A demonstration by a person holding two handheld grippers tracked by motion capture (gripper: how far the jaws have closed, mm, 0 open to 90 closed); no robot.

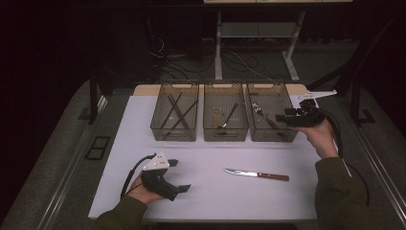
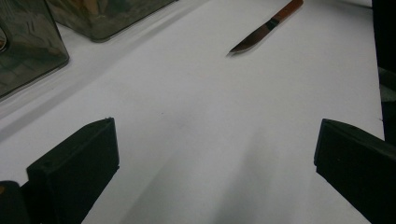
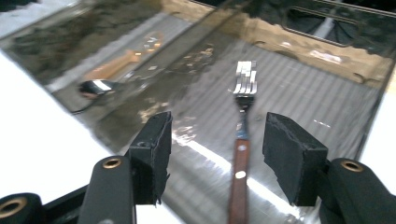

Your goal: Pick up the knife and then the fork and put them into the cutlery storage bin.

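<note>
1. The white desk (image 1: 206, 191) takes up the middle of the high view.
2. Three see-through bins stand side by side across the upper middle of the high view. The left bin (image 1: 174, 132) has dark sticks in it. The middle bin (image 1: 225, 132) has a spoon lying in it. The right bin (image 1: 282, 98) has the fork in it.
3. The left gripper (image 1: 178, 175) sits at the lower left of the high view, in a hand that rests on the desk. In the left gripper view its fingers (image 2: 79, 168) are spread wide, with bare desk between them. They grasp nothing.
4. The right gripper (image 1: 281, 120) is at the right of the high view, at the right bin's near right corner.
5. In the right gripper view its fingers (image 3: 152, 154) are partly apart over the bin. The fork's handle runs up between them, but they do not touch it. The fork is let go.
6. The knife (image 1: 257, 174) lies flat on the desk in the lower middle of the high view. Its blade points left and its brown handle points right. It is well apart from both grippers.
7. The fork (image 3: 240, 154) lies on the bin's floor, in the middle of the right gripper view. Its prongs point to the top of the frame and its brown handle points to the bottom.
</note>
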